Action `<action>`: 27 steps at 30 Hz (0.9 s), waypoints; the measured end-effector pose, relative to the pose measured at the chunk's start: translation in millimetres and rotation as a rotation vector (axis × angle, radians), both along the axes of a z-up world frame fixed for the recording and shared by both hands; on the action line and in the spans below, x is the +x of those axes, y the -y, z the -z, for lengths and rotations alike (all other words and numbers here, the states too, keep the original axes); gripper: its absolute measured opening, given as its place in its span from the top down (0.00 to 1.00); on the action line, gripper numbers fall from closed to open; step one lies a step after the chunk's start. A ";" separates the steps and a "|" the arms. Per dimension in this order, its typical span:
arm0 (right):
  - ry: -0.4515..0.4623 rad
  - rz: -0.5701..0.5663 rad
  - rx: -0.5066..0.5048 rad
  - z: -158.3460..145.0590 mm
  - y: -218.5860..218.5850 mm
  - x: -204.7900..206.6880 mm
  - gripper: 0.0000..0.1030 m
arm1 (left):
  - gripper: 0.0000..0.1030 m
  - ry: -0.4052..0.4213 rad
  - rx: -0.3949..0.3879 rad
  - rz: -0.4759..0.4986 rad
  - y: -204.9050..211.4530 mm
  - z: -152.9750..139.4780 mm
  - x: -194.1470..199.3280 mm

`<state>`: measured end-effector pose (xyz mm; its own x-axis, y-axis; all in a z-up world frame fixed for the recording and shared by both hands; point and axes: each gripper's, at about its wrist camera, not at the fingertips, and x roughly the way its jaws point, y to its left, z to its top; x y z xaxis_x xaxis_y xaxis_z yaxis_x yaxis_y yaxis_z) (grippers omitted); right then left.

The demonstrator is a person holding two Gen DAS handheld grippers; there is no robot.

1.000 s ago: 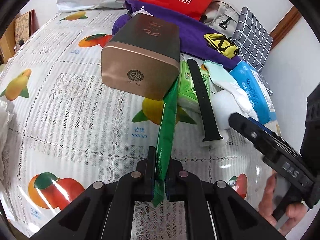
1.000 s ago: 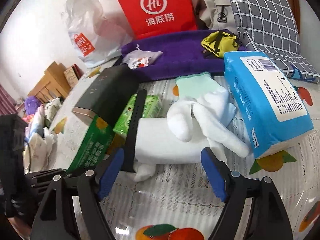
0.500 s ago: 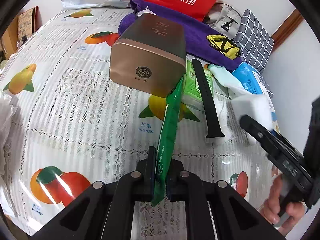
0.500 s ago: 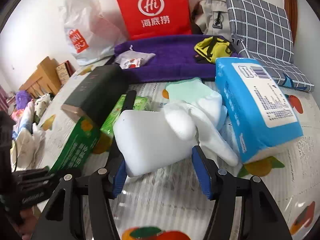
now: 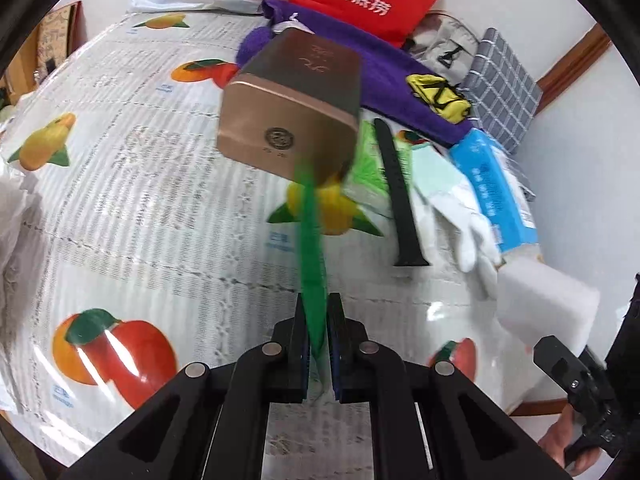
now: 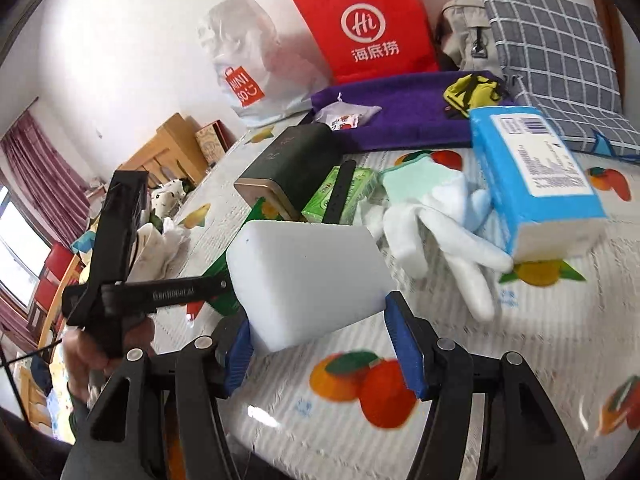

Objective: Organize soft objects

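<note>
My left gripper [image 5: 318,328] is shut on a thin green packet [image 5: 312,248] that stands edge-on between its pads, above the fruit-print tablecloth [image 5: 140,200]. My right gripper [image 6: 320,332] is shut on a white sponge block [image 6: 308,276], lifted off the table; the same sponge block [image 5: 548,304] shows at the right of the left wrist view. A white and mint glove [image 6: 432,216] lies beside a blue tissue pack [image 6: 536,176]. A purple towel [image 6: 400,112] lies at the back with a yellow pouch [image 6: 472,92] on it.
A bronze tin box [image 5: 292,108] lies mid-table next to a green tissue pack [image 6: 344,196] and a black strap [image 5: 396,196]. A red paper bag [image 6: 368,24], a white plastic bag [image 6: 248,60], a grey checked cushion [image 6: 556,56] and a beige bag [image 6: 468,36] line the wall.
My right gripper closed on the white sponge block and lifted it away from the glove, toward the near side. The left gripper stayed put, holding the green packet.
</note>
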<state>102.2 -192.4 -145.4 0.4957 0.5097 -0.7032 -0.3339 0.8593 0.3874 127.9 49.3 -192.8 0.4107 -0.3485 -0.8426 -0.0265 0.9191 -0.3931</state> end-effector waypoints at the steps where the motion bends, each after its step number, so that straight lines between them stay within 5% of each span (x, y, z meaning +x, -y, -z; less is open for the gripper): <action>1: 0.004 0.012 -0.004 -1.2 5.0 -3.5 0.41 | 0.91 0.003 -0.005 0.009 3.0 -1.0 -0.5; 8: 0.064 0.173 -0.237 1.6 50.7 -24.8 0.40 | 0.90 -0.012 -0.021 0.011 8.8 3.8 4.0; 12: 0.046 0.227 -0.303 16.6 73.5 -21.3 0.39 | 0.66 -0.020 0.094 -0.046 1.8 3.0 4.2; 18: 0.033 0.182 -0.396 36.8 66.9 -18.0 0.33 | 0.47 0.011 0.160 -0.040 8.4 1.1 11.2; 21: 0.014 0.174 -0.393 39.7 69.8 -24.3 0.27 | 0.33 0.027 0.218 -0.011 23.5 3.4 18.1; 27: -0.055 0.237 -0.324 38.4 89.7 -33.1 0.21 | 0.31 0.078 0.421 -0.001 56.0 9.0 27.5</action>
<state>69.0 -282.1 -183.8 0.5298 0.1336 -0.8375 -0.0981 0.9905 0.0960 155.4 -6.7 -201.8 0.4788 0.0200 -0.8777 -0.0129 0.9998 0.0157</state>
